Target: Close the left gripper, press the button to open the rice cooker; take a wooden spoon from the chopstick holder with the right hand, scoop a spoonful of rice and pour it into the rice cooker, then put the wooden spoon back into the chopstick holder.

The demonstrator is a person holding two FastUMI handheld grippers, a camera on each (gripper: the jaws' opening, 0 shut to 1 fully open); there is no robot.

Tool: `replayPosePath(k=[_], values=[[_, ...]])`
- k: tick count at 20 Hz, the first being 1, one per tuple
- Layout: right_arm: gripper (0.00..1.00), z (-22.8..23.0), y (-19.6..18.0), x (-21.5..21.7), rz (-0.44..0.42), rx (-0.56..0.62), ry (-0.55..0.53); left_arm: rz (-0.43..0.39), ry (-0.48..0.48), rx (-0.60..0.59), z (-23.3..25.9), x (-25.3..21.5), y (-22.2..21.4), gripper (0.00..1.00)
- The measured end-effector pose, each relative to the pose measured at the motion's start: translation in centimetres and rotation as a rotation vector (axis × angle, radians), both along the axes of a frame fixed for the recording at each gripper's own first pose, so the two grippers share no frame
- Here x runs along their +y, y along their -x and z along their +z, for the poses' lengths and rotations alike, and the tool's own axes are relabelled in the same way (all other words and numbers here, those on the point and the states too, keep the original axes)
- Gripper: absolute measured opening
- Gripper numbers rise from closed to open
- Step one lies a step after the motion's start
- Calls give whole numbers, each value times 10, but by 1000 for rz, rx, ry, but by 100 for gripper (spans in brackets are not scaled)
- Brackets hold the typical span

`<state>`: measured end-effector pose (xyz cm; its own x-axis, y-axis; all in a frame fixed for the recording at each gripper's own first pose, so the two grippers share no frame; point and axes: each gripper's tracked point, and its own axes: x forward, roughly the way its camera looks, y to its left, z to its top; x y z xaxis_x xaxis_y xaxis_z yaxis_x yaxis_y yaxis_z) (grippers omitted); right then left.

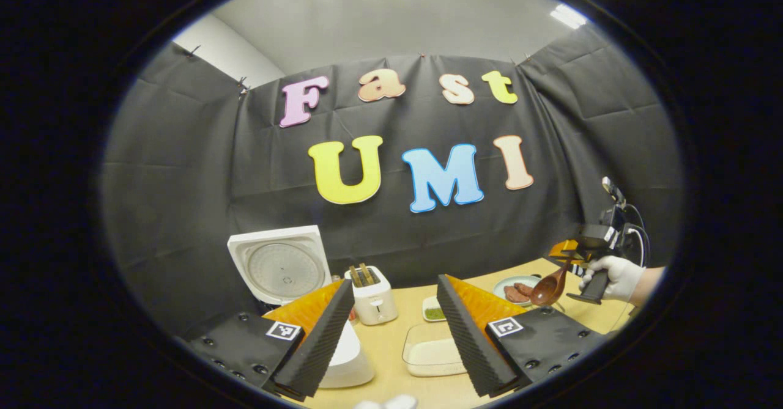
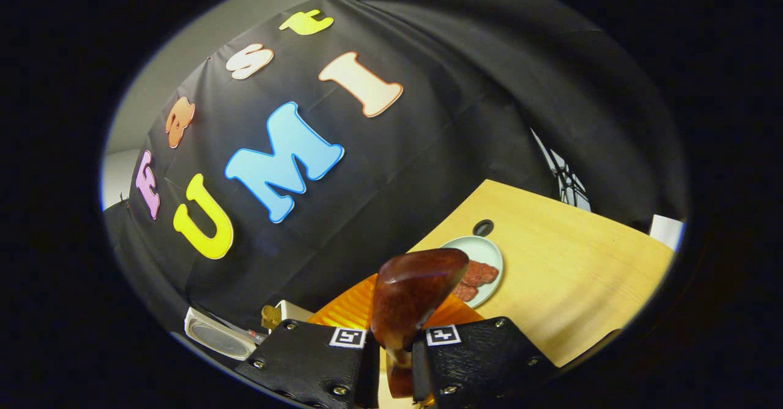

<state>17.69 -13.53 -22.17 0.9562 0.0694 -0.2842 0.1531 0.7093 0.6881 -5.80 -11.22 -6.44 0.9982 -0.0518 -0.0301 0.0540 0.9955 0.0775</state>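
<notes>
The white rice cooker [image 1: 345, 360] stands at the left with its lid [image 1: 278, 268] raised, and the lid [image 2: 217, 335] also shows at the lower left of the right gripper view. My left gripper [image 1: 394, 282] hovers above the table, open, with nothing between its fingers. A clear container of rice [image 1: 431, 354] lies below the gap. At the far right a gloved hand [image 1: 615, 277] holds my right gripper [image 1: 572, 261], which is shut on the handle of the wooden spoon [image 1: 549, 288]. Up close, the right gripper [image 2: 394, 360] clamps the spoon [image 2: 416, 293], whose bowl points up and forward. No rice shows in the spoon.
A white toaster [image 1: 373, 296] stands behind the rice container, beside a small dish of green food [image 1: 434, 311]. A pale plate of red meat [image 2: 483, 262] sits on the wooden table [image 2: 569, 262] beyond the spoon. The black cloth wall closes off the back.
</notes>
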Motion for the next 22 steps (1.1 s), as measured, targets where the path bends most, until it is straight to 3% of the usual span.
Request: replayPosePath(k=[16,22], values=[[21,-97,-5,4,36,126,96,21,-60,44,-13,-31,-2,97],[21,-123,-5,11,34,171,63,29,-70,47,-12,-34,0,92]])
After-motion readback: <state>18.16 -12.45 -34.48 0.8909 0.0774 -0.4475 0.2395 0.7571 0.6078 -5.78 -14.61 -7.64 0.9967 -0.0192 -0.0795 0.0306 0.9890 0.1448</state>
